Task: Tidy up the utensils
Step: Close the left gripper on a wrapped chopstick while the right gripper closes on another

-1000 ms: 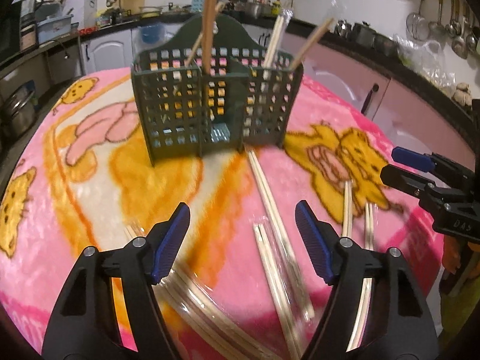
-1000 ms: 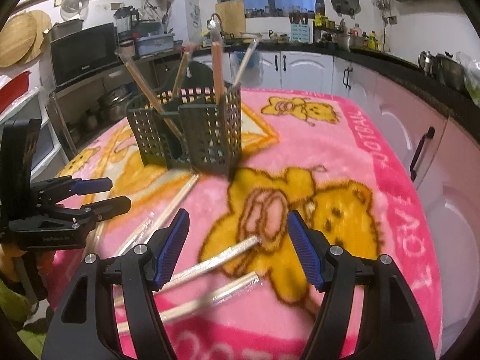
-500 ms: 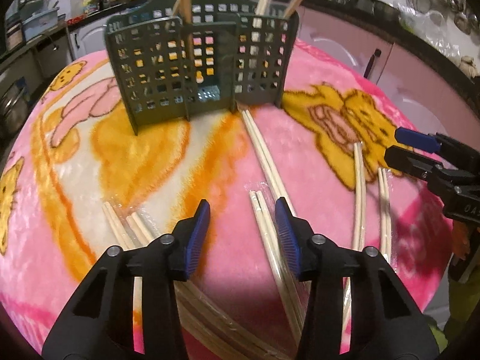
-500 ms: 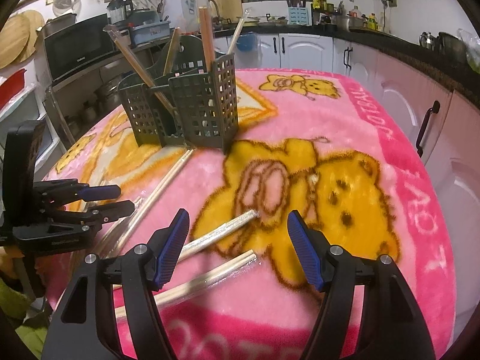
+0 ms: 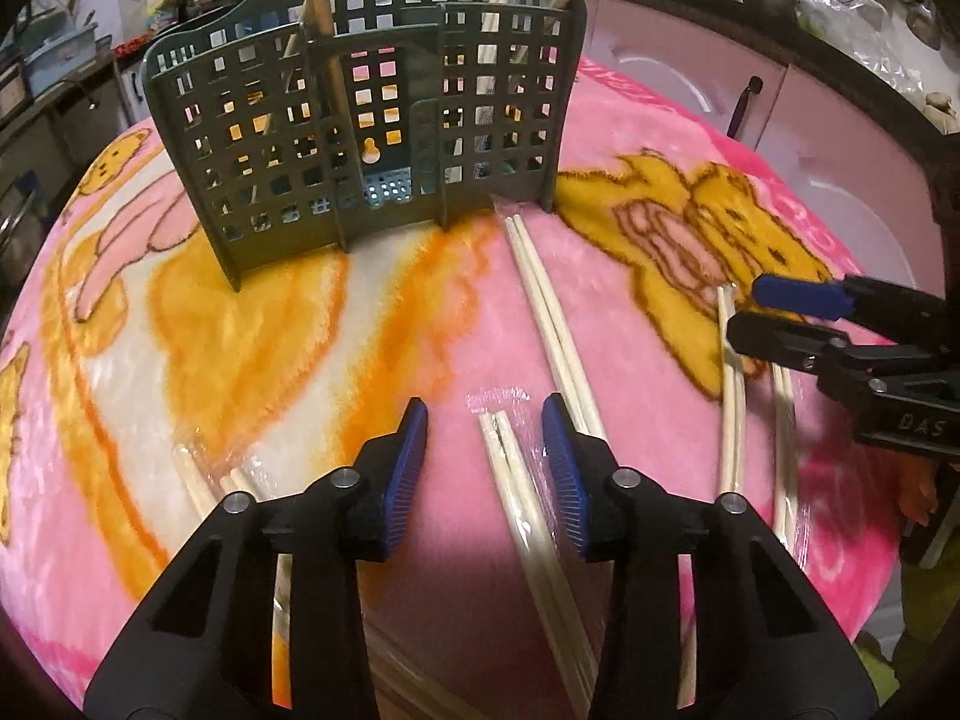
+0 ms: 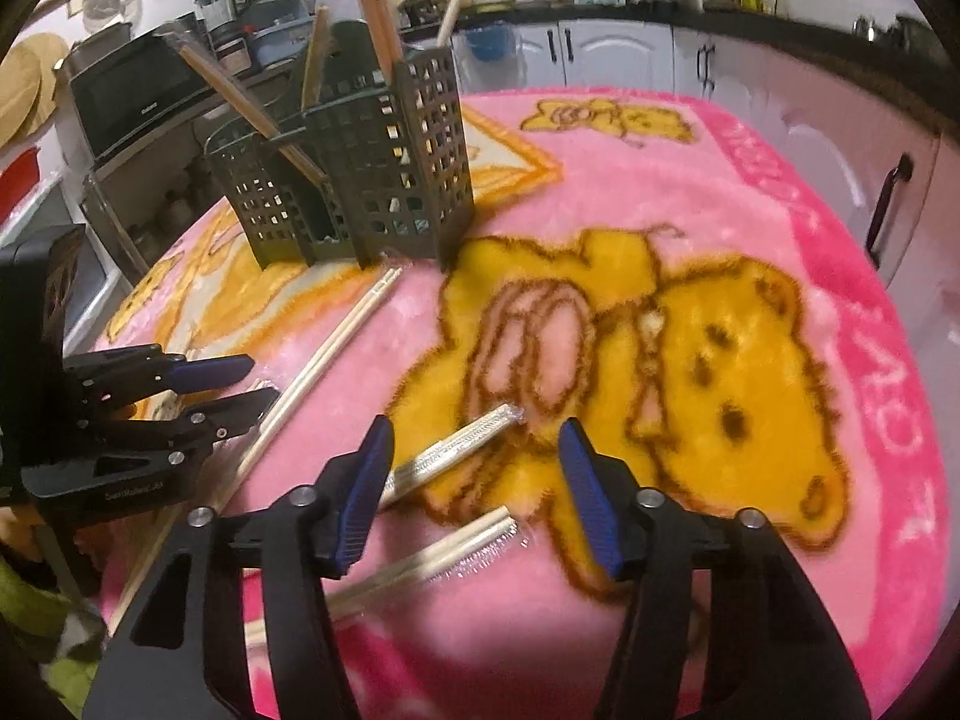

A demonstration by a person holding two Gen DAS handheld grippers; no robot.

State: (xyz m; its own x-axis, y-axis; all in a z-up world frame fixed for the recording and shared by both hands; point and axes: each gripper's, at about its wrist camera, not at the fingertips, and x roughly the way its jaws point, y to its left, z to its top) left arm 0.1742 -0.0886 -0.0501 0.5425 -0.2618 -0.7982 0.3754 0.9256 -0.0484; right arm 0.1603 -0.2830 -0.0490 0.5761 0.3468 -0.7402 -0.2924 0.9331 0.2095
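Though faint, "DAS" on the right tongs.

Pink cartoon blanket, microwave

Dark worktop runs along the back over white cabinets. Microwave upper left. Indoor lighting, pale walls.

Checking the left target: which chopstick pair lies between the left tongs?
The wrapped pair, its tip between the left tongs. The bare pair runs from the caddy, outside them.
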